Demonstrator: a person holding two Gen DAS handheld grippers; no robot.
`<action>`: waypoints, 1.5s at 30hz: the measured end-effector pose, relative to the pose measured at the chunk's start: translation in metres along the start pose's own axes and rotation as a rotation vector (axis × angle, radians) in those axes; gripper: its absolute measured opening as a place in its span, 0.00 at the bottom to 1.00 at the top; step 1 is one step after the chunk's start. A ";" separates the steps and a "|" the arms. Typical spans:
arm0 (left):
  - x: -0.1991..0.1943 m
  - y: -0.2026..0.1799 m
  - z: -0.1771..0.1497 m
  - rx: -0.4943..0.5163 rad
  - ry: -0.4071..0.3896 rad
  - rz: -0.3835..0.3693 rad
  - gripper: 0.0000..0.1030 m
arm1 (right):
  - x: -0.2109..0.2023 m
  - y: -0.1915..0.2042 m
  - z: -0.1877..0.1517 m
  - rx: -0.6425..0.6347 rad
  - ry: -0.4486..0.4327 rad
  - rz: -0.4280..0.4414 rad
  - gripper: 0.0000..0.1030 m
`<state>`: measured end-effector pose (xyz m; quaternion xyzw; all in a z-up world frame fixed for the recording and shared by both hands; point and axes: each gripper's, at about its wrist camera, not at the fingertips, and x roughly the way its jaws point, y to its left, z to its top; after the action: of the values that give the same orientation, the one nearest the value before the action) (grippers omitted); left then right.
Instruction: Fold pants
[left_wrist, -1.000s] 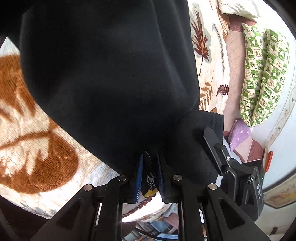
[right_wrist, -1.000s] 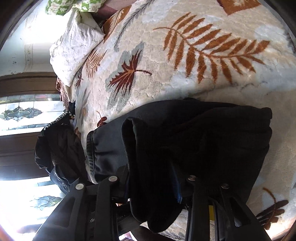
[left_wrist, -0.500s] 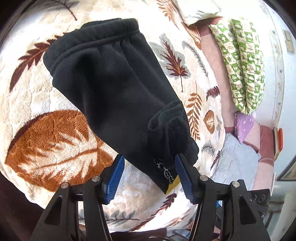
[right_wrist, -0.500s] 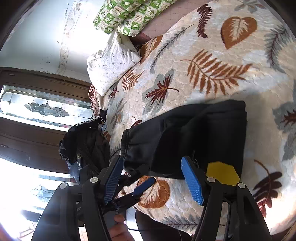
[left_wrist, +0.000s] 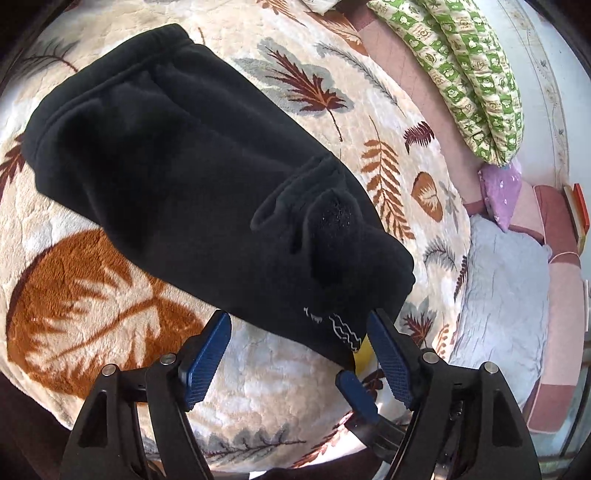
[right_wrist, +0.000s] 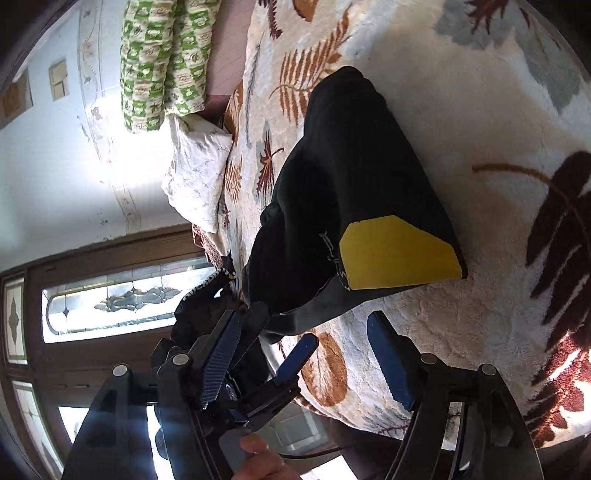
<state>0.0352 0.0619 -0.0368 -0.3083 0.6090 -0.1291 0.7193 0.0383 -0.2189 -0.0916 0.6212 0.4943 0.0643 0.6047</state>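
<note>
Left wrist view: my left tool (left_wrist: 299, 350) has let go of the black pants (left_wrist: 207, 177), which it pinched a second ago; its jaws are opening with nothing between them. The pants now lie folded on the leaf-patterned blanket (left_wrist: 92, 295). My right tool (right_wrist: 306, 354) has also released them (right_wrist: 351, 184), jaws opening and empty, where earlier fabric draped over it.

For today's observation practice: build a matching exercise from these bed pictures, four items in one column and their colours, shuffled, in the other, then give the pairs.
Items:
1. pants
2. patch on the pants
3. long pillow
4. gripper pads

Colours:
A. green and cream
B. blue
C. black
D. yellow

Pairs: 1-C, 2-D, 3-A, 4-B
</note>
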 end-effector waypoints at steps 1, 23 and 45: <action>0.007 -0.004 0.007 -0.001 0.007 0.002 0.75 | 0.001 -0.003 0.001 0.020 -0.003 0.017 0.72; 0.071 -0.023 0.075 -0.002 0.123 -0.042 0.75 | 0.012 -0.024 0.006 0.172 -0.276 0.121 0.78; 0.083 -0.065 0.052 0.144 0.107 -0.038 0.12 | -0.065 -0.050 0.026 0.197 -0.434 0.056 0.11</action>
<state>0.1156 -0.0205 -0.0604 -0.2599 0.6297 -0.2023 0.7036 -0.0039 -0.2924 -0.1060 0.6900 0.3392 -0.1027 0.6312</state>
